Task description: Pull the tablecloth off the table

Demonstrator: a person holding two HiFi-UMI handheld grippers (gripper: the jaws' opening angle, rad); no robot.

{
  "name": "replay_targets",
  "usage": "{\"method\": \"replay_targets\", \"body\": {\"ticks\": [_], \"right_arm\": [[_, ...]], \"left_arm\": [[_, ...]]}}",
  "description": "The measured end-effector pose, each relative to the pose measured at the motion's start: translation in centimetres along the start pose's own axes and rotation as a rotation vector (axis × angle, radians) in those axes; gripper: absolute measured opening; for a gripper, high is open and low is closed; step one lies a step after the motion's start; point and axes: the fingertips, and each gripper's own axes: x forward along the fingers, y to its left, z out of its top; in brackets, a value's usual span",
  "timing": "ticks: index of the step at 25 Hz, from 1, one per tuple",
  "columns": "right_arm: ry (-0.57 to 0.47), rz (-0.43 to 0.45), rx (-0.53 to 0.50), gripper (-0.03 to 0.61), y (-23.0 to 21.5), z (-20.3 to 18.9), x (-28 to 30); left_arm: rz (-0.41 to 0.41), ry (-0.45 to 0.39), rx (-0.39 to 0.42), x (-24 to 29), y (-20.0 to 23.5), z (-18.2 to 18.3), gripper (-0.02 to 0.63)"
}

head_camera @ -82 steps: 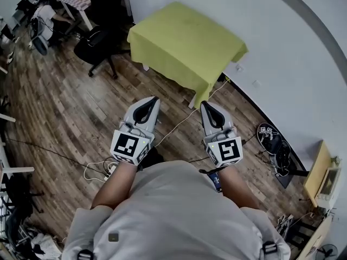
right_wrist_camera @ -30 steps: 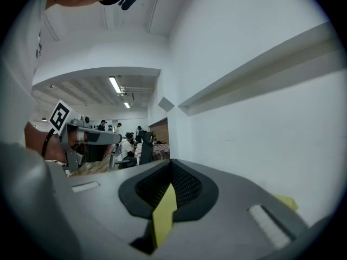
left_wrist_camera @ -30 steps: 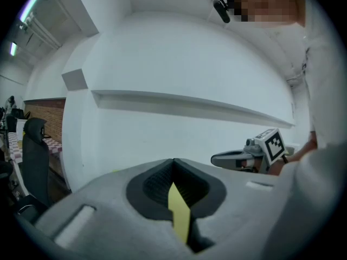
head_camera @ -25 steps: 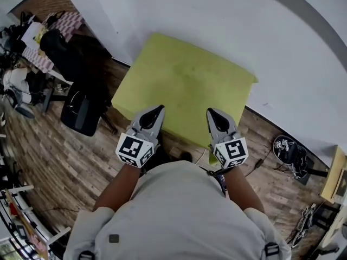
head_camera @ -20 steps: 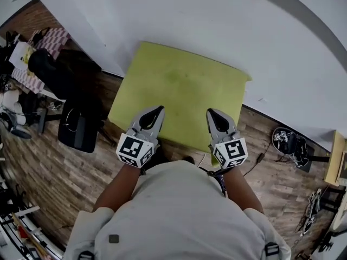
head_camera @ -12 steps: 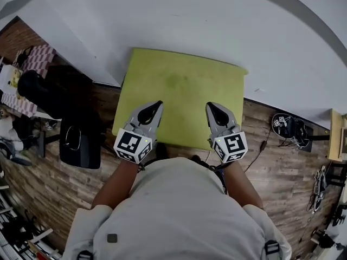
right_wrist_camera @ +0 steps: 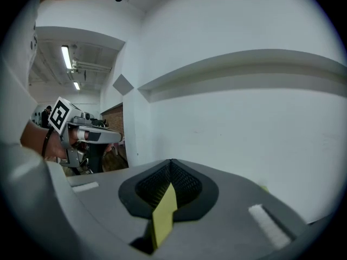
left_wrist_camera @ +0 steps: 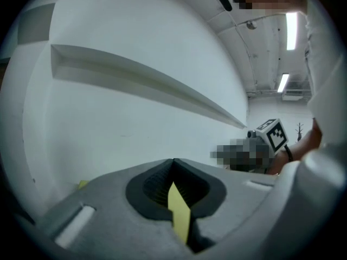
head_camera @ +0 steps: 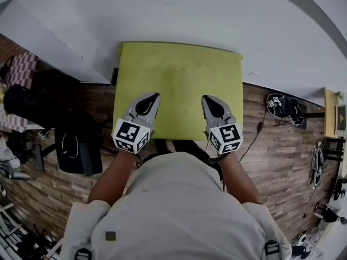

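At the far left edge of the head view, a checked cloth (head_camera: 19,71) peeks in. Next to it a black chair (head_camera: 77,149) stands on the wooden floor (head_camera: 283,161).

Then comes the left gripper (head_camera: 154,97), just left of the middle. It is held over the near part of the tablecloth. Its 2 jaws are closed tight, tip to tip, and they grip nothing. In the left gripper view, a thin yellow-green strip shows in the slot under the closed tips.

The yellow-green tablecloth (head_camera: 179,75) is in the upper middle of the frame. It lies flat and covers the whole table top. Its far edge is right by the white wall (head_camera: 173,10).

The right gripper (head_camera: 205,98) is just right of the middle, also over the near part of the tablecloth. Its 2 jaws are closed too, with nothing held. The right gripper view shows the same kind of thin yellow-green strip under its tips.

Further right, a thin cable (head_camera: 255,135) runs across the floor. A black thing with small square markers (head_camera: 280,105) lies by the wall, well apart from the table.
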Motion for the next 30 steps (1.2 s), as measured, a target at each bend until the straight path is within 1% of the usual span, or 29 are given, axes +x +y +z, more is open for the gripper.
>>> {"method": "replay_targets", "body": {"ticks": [2,5,6,9,11,14,16,19,21,24,26,30], "right_arm": [[0.026,-0.003,0.002,0.012,-0.6,-1.0,0.9],[0.069,-0.003,0.006,0.050,-1.8,-2.5,2.2],[0.086,-0.005,0.008,0.065,-2.3,-3.1,2.7],[0.144,-0.006,0.021,0.110,-4.2,-5.4,4.3],[0.203,0.007,0.037,0.145,-5.5,-7.4,5.3],[0.310,0.031,0.070,0.238,-7.3,-11.1,6.8],[0.368,0.033,0.080,0.287,-8.6,-13.7,7.8],[0.464,0.027,0.086,0.355,-10.5,-17.9,9.1],[0.534,0.035,0.108,0.391,-11.5,-20.8,9.6],[0.634,0.046,0.129,0.417,-12.6,-24.9,9.8],[0.692,0.051,0.138,0.435,-13.1,-27.4,9.8],[0.763,0.060,0.138,0.451,-13.7,-30.8,10.3]], "left_arm": [[0.005,0.033,-0.004,0.9,0.7,-1.4,0.003],[0.024,0.085,-0.012,2.4,2.1,-3.3,0.005],[0.028,0.105,-0.018,3.0,2.6,-3.9,0.027],[0.042,0.173,-0.031,4.7,4.4,-6.3,0.063],[0.057,0.223,-0.053,5.7,5.7,-8.2,0.097],[0.074,0.302,-0.080,7.4,7.3,-11.5,0.156],[0.080,0.364,-0.092,8.4,8.1,-14.2,0.213],[0.079,0.469,-0.102,9.6,8.8,-18.4,0.282],[0.072,0.548,-0.106,10.3,9.1,-21.3,0.324],[0.081,0.650,-0.111,10.6,9.5,-25.2,0.347],[0.098,0.712,-0.099,10.4,9.9,-27.5,0.348],[0.133,0.813,-0.091,10.3,10.8,-31.2,0.357]]}}
